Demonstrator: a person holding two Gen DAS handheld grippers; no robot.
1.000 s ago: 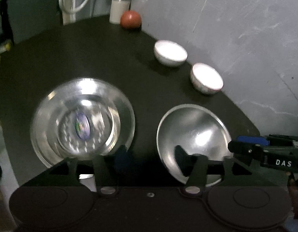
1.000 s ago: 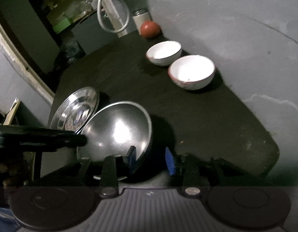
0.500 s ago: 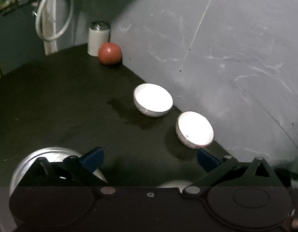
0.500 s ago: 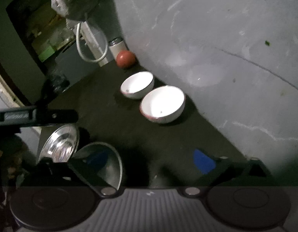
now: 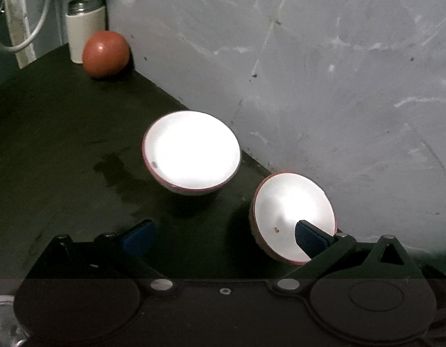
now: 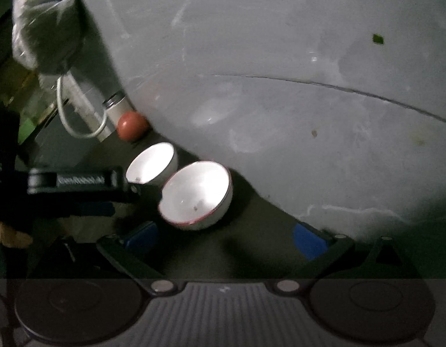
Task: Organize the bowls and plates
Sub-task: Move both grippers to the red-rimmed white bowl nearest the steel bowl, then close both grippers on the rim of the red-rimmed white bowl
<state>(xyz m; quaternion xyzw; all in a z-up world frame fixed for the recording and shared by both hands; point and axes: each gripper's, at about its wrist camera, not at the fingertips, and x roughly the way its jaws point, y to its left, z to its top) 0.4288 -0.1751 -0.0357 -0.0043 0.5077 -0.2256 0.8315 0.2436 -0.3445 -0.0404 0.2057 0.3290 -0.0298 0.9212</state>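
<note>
Grey scratched wall [image 5: 324, 86] behind a dark surface [image 5: 63, 133]. Two white bowls [image 5: 191, 150] [image 5: 292, 217] are parked along it, probably to be stacked. Left gripper [image 5: 225, 235] and right gripper [image 6: 225, 235] are both spread wide, nothing held. Tomato [image 5: 105, 54] and canister [image 5: 85, 26] sit clear in the corner.

A red tomato [image 5: 105, 54] sits on the dark table [image 5: 49, 133] against the grey wall [image 5: 324, 72], touching a white canister [image 5: 84, 26]; a white cable [image 5: 17, 20] loops beyond.
</note>
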